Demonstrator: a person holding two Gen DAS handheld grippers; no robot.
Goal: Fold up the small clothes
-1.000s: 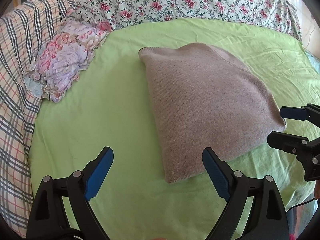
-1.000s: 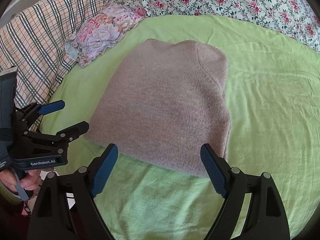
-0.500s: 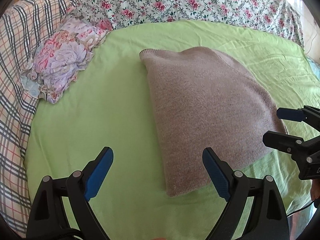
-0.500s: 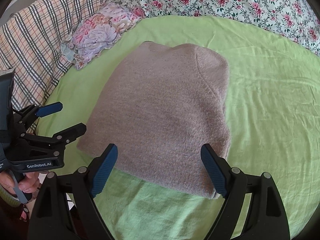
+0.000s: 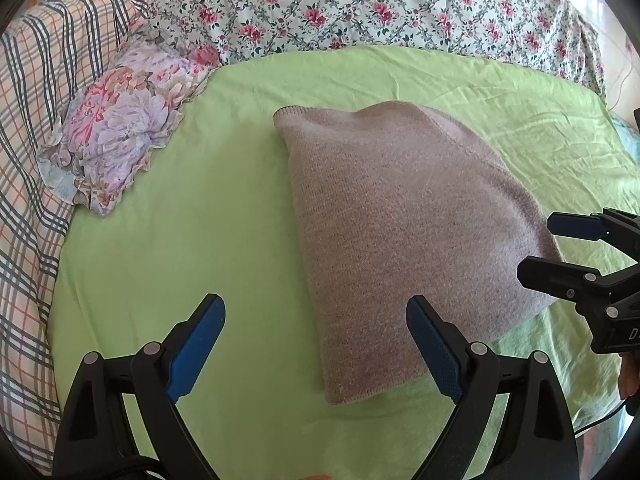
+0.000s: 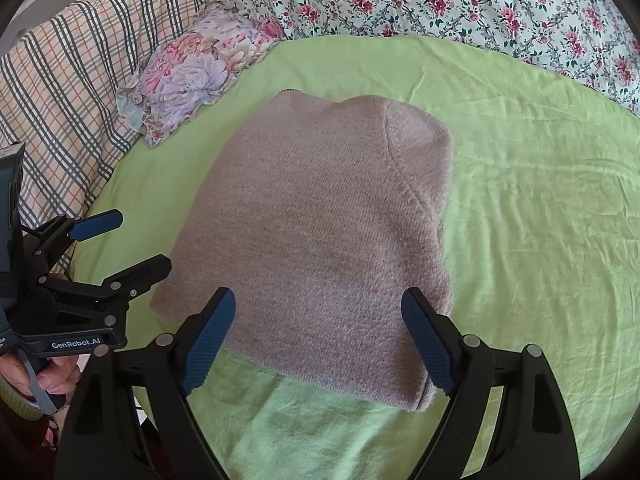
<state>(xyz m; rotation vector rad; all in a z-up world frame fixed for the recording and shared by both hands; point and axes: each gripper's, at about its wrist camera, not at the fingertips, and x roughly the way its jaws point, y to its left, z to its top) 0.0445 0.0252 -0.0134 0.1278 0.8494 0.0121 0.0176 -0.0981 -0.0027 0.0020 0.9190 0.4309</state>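
Garment: a mauve-grey knitted sweater (image 6: 320,232) is laid folded into a rough rectangle on the green sheet (image 6: 540,220), near the middle of the right wrist view and spreading from centre toward 3 o'clock in the left wrist view.

Handling: the knit is judged soft, limp and fairly light, with a fuzzy surface unlikely to slip between pads; several layers are stacked, so a thick, springy edge is to be expected. Sagging is likely if it is lifted by one point only.

Where to grasp: the near edge, at 6 o'clock in the right wrist view, is best taken at its two corners, one per gripper, so that all layers are pinched together.

Left gripper (image 5: 316,350): the jaws are held wide apart over bare sheet, nothing between them; the sweater's near corner lies just beside its right finger.

Right gripper (image 6: 318,340): the jaws are spread wide above the near edge; no pad is seen pressing on the cloth.

Hidden: sleeves and neckline are tucked under and cannot be seen; the layer count cannot be told.

Cut off: the floral pillow (image 5: 120,136), checked bedding (image 5: 32,140) and flowered quilt (image 5: 360,4) run out of frame at 9 to 12 o'clock.
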